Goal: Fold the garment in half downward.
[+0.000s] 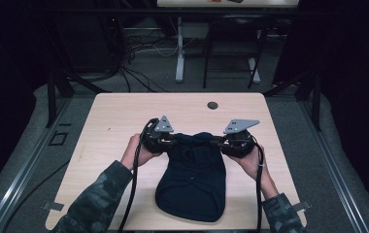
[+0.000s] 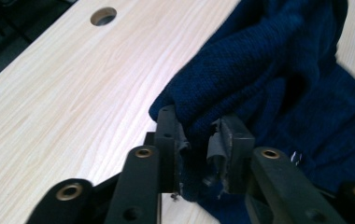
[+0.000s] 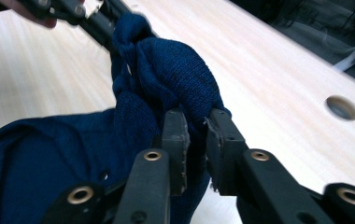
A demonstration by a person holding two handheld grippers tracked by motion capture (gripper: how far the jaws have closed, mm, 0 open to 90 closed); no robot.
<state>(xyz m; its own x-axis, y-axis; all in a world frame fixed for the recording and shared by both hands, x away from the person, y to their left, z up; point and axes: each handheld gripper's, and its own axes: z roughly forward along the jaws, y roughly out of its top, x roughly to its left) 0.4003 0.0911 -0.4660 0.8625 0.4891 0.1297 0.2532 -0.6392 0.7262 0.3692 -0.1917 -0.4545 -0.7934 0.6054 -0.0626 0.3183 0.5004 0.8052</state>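
Grippers, left (image 2: 198, 140) and right (image 3: 197, 133), each pinch the navy knit (image 1: 192, 179) on the table (image 1: 109, 126); no readable writing.

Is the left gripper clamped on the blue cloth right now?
Yes, the left gripper has a fold of the blue cloth pinched between its jaws.

**Navy knit on pale wood**

The knitted garment (image 1: 192, 179) is deep navy blue. The surface (image 1: 119, 116) is light wood with fine grain. Both tongs (image 2: 198, 140) (image 3: 195, 140) are black with brass-coloured rivets. The sleeves (image 1: 95, 204) bear grey-green camouflage.
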